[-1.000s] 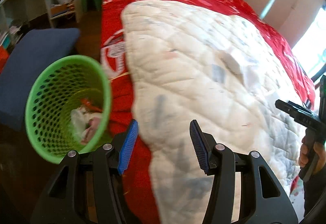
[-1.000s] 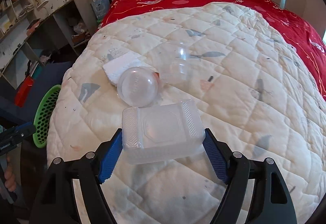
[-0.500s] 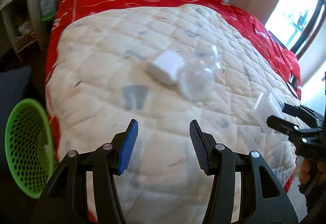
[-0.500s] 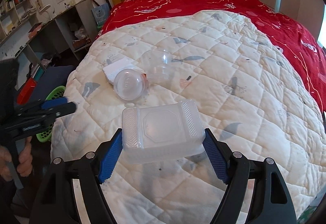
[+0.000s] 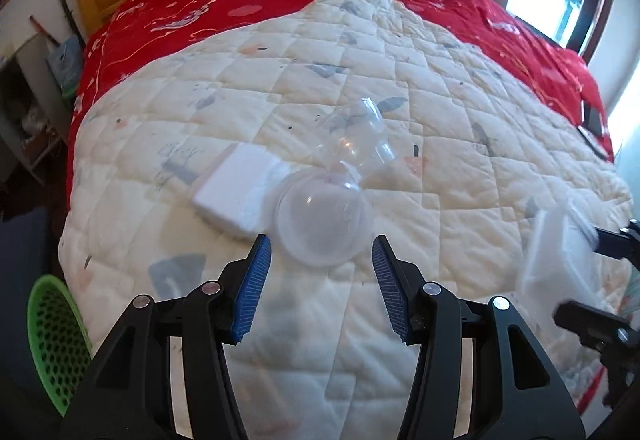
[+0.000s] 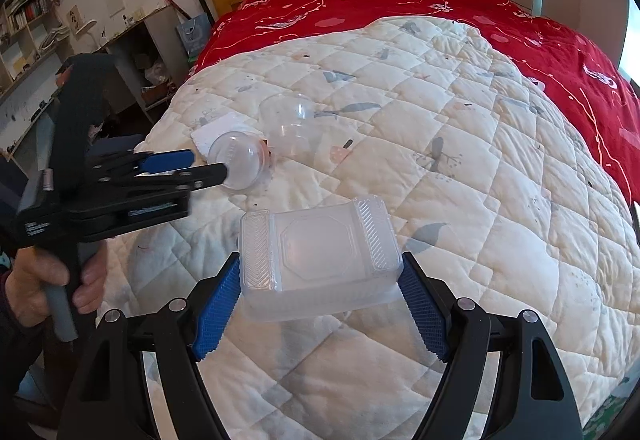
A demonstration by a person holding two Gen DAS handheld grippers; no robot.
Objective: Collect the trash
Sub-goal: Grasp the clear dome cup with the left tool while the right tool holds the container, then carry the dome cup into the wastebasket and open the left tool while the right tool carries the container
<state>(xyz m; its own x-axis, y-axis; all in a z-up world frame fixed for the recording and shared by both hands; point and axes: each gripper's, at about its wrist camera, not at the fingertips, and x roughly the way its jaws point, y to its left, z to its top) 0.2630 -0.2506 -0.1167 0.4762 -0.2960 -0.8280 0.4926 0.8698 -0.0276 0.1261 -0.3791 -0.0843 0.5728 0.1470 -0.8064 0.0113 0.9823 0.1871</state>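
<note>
Fingers first: the right gripper [image 6: 320, 304] has its blue pads [image 6: 218, 314] clenched on the two short ends of a clear plastic tray [image 6: 318, 248], which is lifted off the quilt [image 6: 460, 167] and held bottom-up, ridged ends toward the pads — prob. because the ends are the stiffest part and a squeeze there won't buckle the thin walls. The left gripper [image 5: 320, 280] is released, jaws apart w/ nothing between them, hanging over the near left part of the bed and lined up on a clear plastic dome [image 5: 324, 224] that lies just beyond the tips. From the right wrist view its tips look right at the dome, though contact can't be judged. The gap looks a bit wider than the dome, which fits a straddle-then-close approach. Other trash lying on the quilt: a clear cup [image 5: 356, 135] tipped on its side, touching the dome's far edge, and a white foam block [image 5: 236, 191] touching the dome on its left. The green mesh basket [image 5: 56, 336] sits on the floor at the near left corner of the bed, below quilt level — handy for the left side, so the tray prob. has to cross over to reach it. Judging by this, the job is partway: one piece in hand, three on the bed. Dome is slick and round, so it may squirt out if pinched off-centre.
</note>
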